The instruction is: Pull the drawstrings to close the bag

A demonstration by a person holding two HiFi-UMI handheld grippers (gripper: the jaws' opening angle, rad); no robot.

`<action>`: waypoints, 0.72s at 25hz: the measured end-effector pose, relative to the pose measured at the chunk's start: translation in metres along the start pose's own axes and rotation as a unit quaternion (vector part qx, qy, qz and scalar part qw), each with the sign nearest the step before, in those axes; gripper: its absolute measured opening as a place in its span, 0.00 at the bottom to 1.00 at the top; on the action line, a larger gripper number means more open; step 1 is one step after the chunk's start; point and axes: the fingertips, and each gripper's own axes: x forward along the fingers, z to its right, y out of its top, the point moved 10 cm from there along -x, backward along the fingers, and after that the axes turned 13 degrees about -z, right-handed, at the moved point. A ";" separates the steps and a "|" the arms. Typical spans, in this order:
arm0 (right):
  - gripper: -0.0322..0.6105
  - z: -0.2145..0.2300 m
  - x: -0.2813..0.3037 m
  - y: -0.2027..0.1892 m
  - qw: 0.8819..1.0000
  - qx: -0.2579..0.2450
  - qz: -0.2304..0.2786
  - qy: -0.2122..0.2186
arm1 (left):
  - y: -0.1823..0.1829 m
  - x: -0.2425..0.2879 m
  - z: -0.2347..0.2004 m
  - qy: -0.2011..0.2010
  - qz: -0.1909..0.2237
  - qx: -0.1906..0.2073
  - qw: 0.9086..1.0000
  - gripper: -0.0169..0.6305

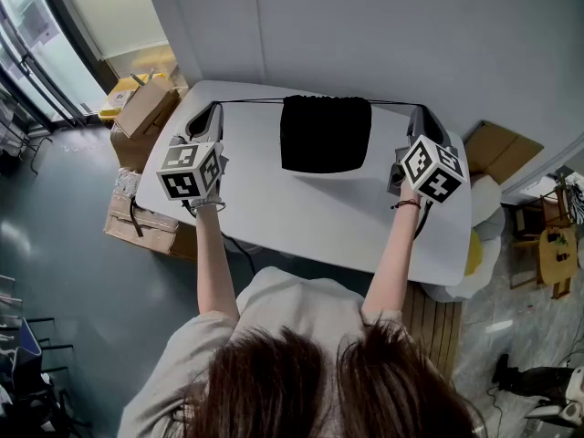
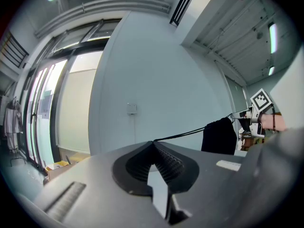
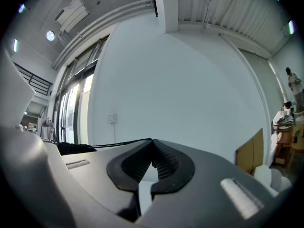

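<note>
Nearest, dark hair along the bottom of the head view, with both bare forearms stretched forward over a white table.

Holds the left tongs level near the table's far left corner. Jaws pressed together there, pinching the left string right at the tips; seen plainly in the left gripper view, where the thin black cord leaves the closed ribbed pads and runs straight to the bag.

Holds the right tongs level near the far right corner. Jaws likewise closed, clamped on the right string, which leads from the pad tips off to the left in the right gripper view.

Black bag flat on the table, midway between both tongs and well apart from each, its top edge toward the far side. Both strings drawn taut in one nearly straight line from that top edge out to either side.

Cardboard boxes on the floor beside the table's left end; more cardboard beyond the right end. Plain pale wall behind.
</note>
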 end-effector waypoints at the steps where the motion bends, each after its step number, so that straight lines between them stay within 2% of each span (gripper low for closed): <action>1: 0.08 0.000 0.000 0.000 1.000 0.000 0.000 0.000 | 0.000 0.000 0.000 0.000 0.000 -0.001 1.000 0.03; 18: 0.08 0.006 0.007 0.001 1.000 0.007 0.002 -0.009 | 0.000 0.006 -0.004 0.005 0.004 -0.008 1.000 0.03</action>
